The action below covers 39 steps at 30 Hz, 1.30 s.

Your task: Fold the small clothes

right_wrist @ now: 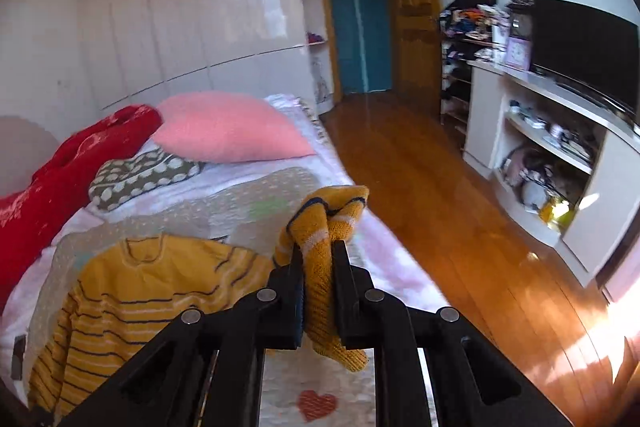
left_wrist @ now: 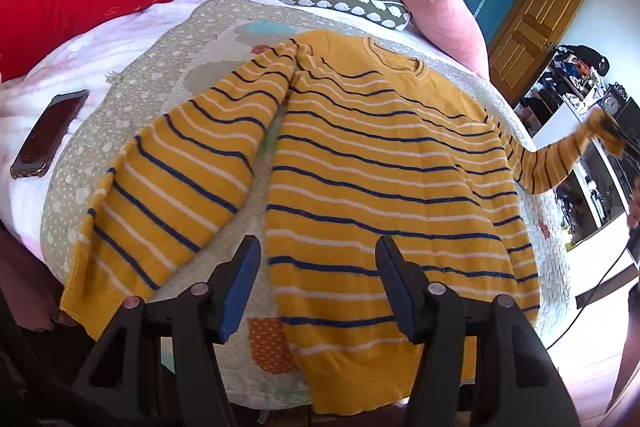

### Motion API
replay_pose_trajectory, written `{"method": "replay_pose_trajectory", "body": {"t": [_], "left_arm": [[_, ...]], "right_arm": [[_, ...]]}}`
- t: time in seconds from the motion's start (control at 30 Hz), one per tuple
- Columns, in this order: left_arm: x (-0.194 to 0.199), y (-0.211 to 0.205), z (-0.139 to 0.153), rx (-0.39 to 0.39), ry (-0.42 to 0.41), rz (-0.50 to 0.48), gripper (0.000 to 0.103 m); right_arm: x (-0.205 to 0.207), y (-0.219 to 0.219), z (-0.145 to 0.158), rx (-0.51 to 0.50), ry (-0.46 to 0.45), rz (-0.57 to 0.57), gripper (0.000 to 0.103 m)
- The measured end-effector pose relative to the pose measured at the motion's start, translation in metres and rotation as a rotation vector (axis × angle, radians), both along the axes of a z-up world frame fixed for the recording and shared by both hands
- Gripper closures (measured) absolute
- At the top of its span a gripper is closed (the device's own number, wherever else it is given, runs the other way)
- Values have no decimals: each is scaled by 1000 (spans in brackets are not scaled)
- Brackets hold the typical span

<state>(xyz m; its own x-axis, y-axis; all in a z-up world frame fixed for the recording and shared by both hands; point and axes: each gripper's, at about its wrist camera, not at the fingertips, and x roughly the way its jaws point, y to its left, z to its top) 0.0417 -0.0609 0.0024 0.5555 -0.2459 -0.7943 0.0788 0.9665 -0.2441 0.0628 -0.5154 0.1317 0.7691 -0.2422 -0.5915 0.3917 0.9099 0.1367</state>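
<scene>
Right claw (right_wrist: 317, 247) pinching sweater (left_wrist: 372, 167) cuff – left claw (left_wrist: 318, 251) spread | phone (left_wrist: 50, 133) beside sweater

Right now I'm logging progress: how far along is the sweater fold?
Done: the yellow striped sweater lies spread flat on the quilt, with no fold visible. In hand: the right gripper is shut on one sleeve cuff, lifted off the bed. The left gripper hovers open. Left: both sleeves and body.

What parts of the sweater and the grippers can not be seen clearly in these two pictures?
- Sweater hem: left wrist view, partly behind the left gripper and its fingers.
- Sleeve cuff: right wrist view, its middle is pinched inside the right gripper.
- Right gripper in the left wrist view: blurred, at the frame edge.
</scene>
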Motion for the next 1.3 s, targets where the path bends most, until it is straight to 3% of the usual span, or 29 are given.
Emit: {"method": "replay_pose_trajectory", "body": {"t": [0.17, 0.33, 0.47, 0.53, 0.6, 0.67, 0.73, 0.87, 1.0, 1.13, 1.17, 1.2, 1.3], "left_arm": [[-7, 31, 0, 18, -33, 51, 44], [-14, 61, -9, 15, -20, 104, 44], [-17, 78, -18, -8, 7, 130, 44], [-18, 83, -21, -15, 11, 132, 43], [-15, 85, -25, -33, 20, 128, 43], [-10, 83, -29, -69, 33, 117, 43], [-8, 77, -32, -103, 44, 99, 43], [-10, 52, -39, -115, 66, 44, 43], [-7, 29, -47, -101, 107, 6, 43], [-8, 10, -48, -61, 119, 1, 43], [-9, 6, -49, -46, 123, 2, 43], [-8, 2, -51, -29, 132, 5, 43], [-9, -9, -59, 34, 170, 25, 43]], "right_arm": [[102, 147, -27, 6, 92, 326, 91], [175, 286, -82, 14, 207, 556, 90], [214, 348, -137, 55, 370, 689, 80], [213, 345, -136, 117, 348, 693, 75], [200, 325, -122, 169, 281, 673, 49], [181, 293, -105, 158, 219, 623, 41], [157, 252, -96, 112, 198, 542, 41], [100, 161, -113, 60, 271, 306, 40], [29, 117, -154, 183, 373, 234, 38], [-32, 131, -184, 338, 388, 298, 38], [-41, 138, -186, 367, 368, 330, 47], [-47, 143, -188, 393, 354, 362, 95], [-48, 144, -187, 371, 338, 381, 94]]}}
